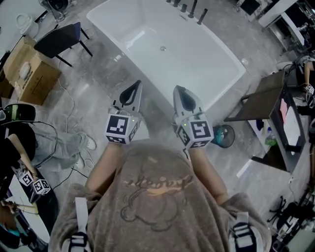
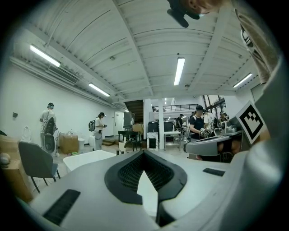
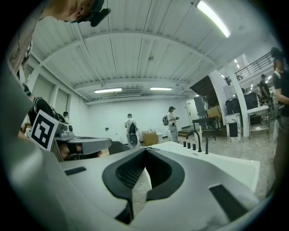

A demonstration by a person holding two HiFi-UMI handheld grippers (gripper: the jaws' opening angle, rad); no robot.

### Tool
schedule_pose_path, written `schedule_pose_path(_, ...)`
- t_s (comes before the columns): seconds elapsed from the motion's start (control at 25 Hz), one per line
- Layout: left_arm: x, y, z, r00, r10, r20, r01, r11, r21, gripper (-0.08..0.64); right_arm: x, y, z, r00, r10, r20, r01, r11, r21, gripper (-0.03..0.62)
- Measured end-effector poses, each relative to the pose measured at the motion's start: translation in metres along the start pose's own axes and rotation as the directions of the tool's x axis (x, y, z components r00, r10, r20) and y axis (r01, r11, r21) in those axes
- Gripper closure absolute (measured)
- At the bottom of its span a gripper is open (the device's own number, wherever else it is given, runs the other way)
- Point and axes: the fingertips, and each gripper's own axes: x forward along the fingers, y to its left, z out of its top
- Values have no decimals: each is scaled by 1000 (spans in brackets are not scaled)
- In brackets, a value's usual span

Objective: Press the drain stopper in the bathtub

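The white bathtub point(image 1: 167, 49) stands on the grey marble floor ahead of me, in the upper middle of the head view. Its small round drain stopper point(image 1: 163, 48) sits in the tub's bottom. My left gripper point(image 1: 136, 84) and right gripper point(image 1: 177, 89) are held side by side near my chest, short of the tub's near rim and pointing toward it. Both are shut with nothing between the jaws. The left gripper point(image 2: 143, 154) sees the tub's corner point(image 2: 88, 158) low and left. Past the right gripper point(image 3: 145, 151) lies the tub's rim point(image 3: 216, 164).
Dark faucet fittings point(image 1: 189, 9) line the tub's far rim. A black chair point(image 1: 61, 39) and a cardboard box point(image 1: 29, 71) stand at left, above a seated person's legs point(image 1: 64, 145) and floor cables. A dark side table point(image 1: 261, 98) and a round bin point(image 1: 224, 135) are at right.
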Motion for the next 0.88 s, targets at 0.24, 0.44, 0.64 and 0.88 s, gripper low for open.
schedule_pose_path(0.24,34,29,3,1000,-29,-12,29,1000,-2,555,44,-5,4,1000,1,-17,-1,1000,7,594)
schedule_pose_path(0.44,62,60,9,998,-57,-9,57,998,-1,555,84,-8,12,1000,-16,-20,16,1000,10,594)
schedule_pose_path(0.64,90,93,15,993,-114,-15,114,994,2,555,124,-11,19,998,-53,-18,54,998,23,594)
schedule_pose_path(0.88,121,126,22,984,-176,-18,176,984,22,555,167,-12,24,994,-105,-17,106,994,38,594)
